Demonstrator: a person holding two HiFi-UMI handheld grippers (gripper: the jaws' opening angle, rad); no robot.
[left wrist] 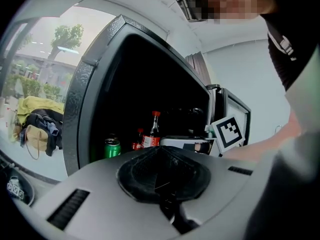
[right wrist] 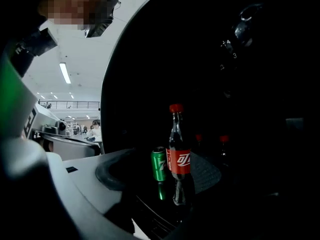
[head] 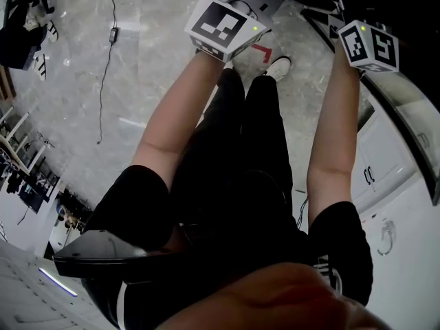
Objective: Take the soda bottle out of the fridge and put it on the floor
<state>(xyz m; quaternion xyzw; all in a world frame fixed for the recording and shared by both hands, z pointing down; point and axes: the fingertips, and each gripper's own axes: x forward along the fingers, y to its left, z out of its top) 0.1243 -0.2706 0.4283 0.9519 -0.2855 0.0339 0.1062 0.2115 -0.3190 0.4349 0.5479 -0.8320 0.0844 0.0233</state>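
The soda bottle [right wrist: 178, 156], dark with a red cap and red label, stands upright on a shelf inside the dark fridge [left wrist: 80, 109]. In the right gripper view it rises in the gap of my open right gripper [right wrist: 165, 179], and neither pad presses on it. A green can [right wrist: 159, 165] stands just left of it. The left gripper view shows the same bottle [left wrist: 152, 133] deeper in. It also shows the right gripper's marker cube [left wrist: 230, 133] at the fridge opening. My left gripper [left wrist: 161, 174] hangs outside the fridge, its pads together with nothing between them.
More red-capped bottles [right wrist: 223, 140] stand in the dark behind the soda bottle, and a small one [left wrist: 138, 140] beside the green can [left wrist: 112, 148]. In the head view both marker cubes [head: 223, 26] [head: 371, 45] are held out over the marble floor [head: 137, 60]. White panels [head: 385, 150] stand at right.
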